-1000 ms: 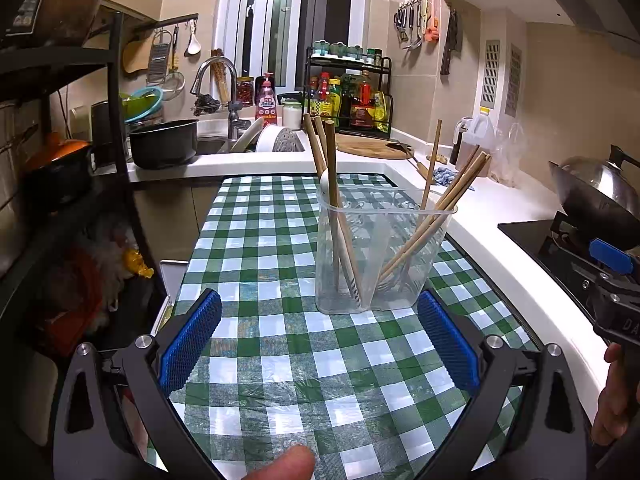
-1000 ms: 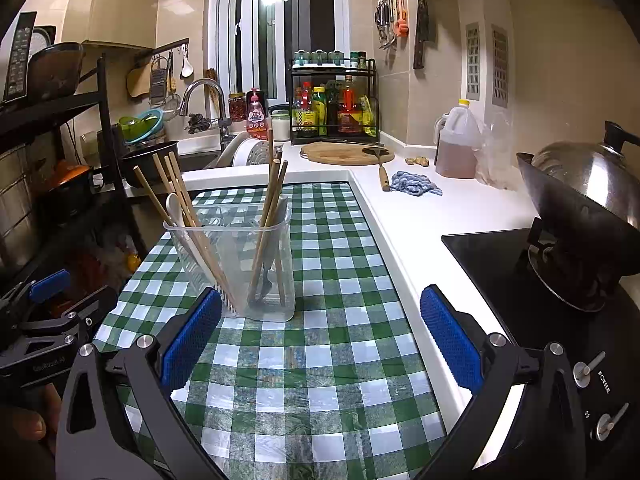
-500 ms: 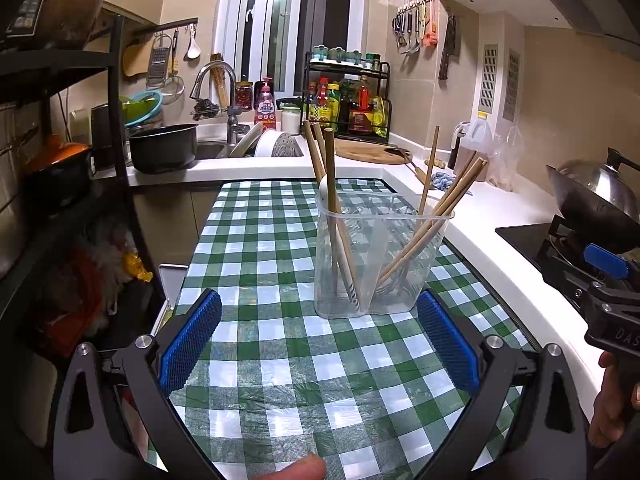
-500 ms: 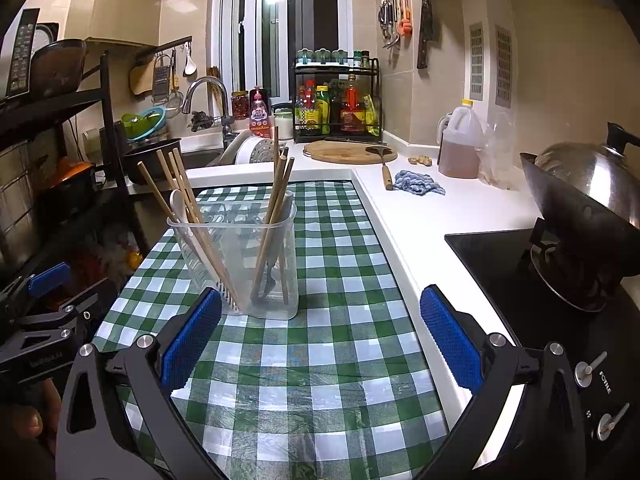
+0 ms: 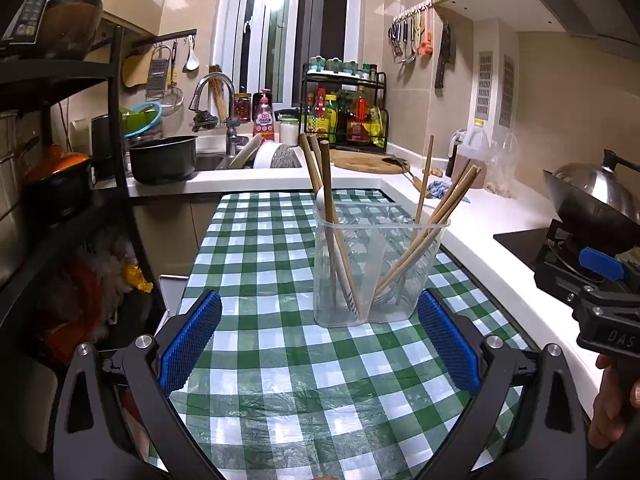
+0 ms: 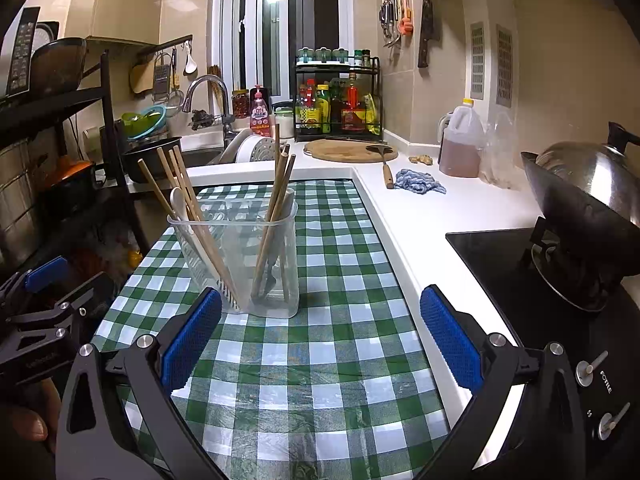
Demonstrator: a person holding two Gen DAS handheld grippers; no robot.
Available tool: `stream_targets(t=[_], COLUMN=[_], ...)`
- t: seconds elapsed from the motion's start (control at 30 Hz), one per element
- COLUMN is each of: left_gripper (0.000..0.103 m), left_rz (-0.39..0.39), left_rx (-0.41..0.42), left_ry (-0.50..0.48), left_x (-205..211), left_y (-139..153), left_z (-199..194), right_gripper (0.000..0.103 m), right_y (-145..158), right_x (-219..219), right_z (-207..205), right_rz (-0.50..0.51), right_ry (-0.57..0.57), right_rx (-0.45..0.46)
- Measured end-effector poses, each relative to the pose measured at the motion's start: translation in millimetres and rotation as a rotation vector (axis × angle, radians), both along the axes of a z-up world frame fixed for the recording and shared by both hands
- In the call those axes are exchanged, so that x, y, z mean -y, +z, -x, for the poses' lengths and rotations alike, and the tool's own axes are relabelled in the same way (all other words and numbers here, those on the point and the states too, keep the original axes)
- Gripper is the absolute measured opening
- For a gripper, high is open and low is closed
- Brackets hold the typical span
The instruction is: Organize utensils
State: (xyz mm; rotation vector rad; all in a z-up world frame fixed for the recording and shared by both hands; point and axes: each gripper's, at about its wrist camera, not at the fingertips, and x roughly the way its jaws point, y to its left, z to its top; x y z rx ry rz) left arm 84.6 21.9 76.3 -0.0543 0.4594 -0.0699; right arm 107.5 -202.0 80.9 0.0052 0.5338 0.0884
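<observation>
the clear holder (image 5: 380,268) stands upright on the checked table (image 5: 280,380), straight ahead of the left tongs (image 5: 320,344) and just beyond their tips; from the right tongs (image 6: 320,340) it lies ahead and to the left. both tongs are spread wide, grasping nothing. one holder, two compartments: about four chopsticks (image 6: 176,196) plus a white spoon (image 6: 178,200) in one, about four in the other, all leaning upward.

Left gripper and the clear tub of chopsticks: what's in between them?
Nothing but bare checked cloth, as the left wrist view shows; the open left gripper stops short of the tub.
</observation>
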Motion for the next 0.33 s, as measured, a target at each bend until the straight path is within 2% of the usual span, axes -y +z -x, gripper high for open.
stream_targets(t=[0.33], left_gripper=[0.095], left_rz=[-0.007], left_rx=[-0.022], left_ry=[0.007], left_x=[1.6], left_y=[-1.6], left_z=[-2.7], right_gripper=[0.098], right_y=[-1.6], right_x=[-1.5], right_z=[1.1], right_rz=[0.000], right_ry=[0.003], right_rx=[-0.002])
